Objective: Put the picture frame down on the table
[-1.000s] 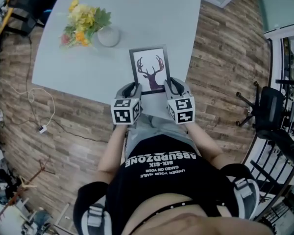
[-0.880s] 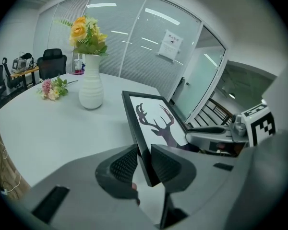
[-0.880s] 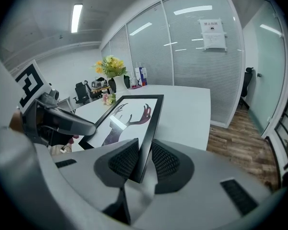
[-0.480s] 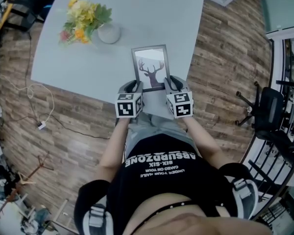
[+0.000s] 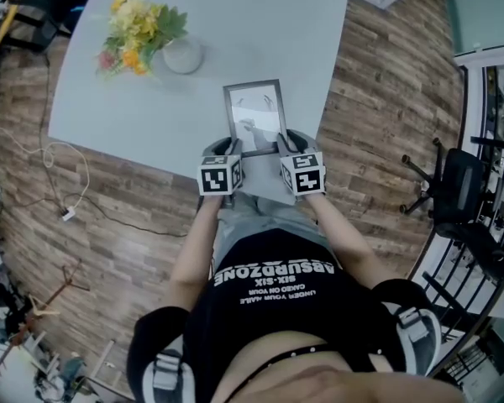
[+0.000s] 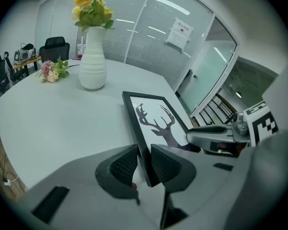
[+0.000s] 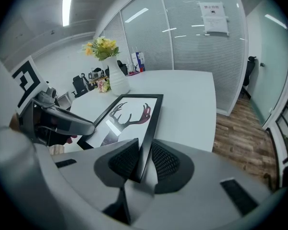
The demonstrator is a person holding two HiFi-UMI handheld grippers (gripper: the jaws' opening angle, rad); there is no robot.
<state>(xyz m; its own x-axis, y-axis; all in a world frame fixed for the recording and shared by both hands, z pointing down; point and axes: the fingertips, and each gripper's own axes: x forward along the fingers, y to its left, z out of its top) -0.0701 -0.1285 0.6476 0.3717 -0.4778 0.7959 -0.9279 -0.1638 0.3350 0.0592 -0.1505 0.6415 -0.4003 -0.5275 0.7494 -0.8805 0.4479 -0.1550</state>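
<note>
A black picture frame (image 5: 255,117) with a deer-antler print is held over the near edge of the grey table (image 5: 235,23). My left gripper (image 5: 229,152) is shut on the frame's near left corner, and its ribbed pads squeeze the black edge (image 6: 145,161). On the near right corner my right gripper (image 5: 284,145) is shut too, its pads around the frame's rim (image 7: 143,159). The frame (image 6: 156,123) tilts away from me, its far end low over the tabletop; glare washes out most of the print in the head view.
A white vase of yellow flowers (image 5: 182,54) stands on the table left of the frame, with a small pink bunch (image 6: 52,71) behind it. Wooden floor (image 5: 386,82) lies right of the table. Office chairs (image 5: 458,187) stand at the far right.
Both grippers have moved slightly forward and closer together with the frame. The frame has tipped flatter toward the table, so glare now covers the deer print.
</note>
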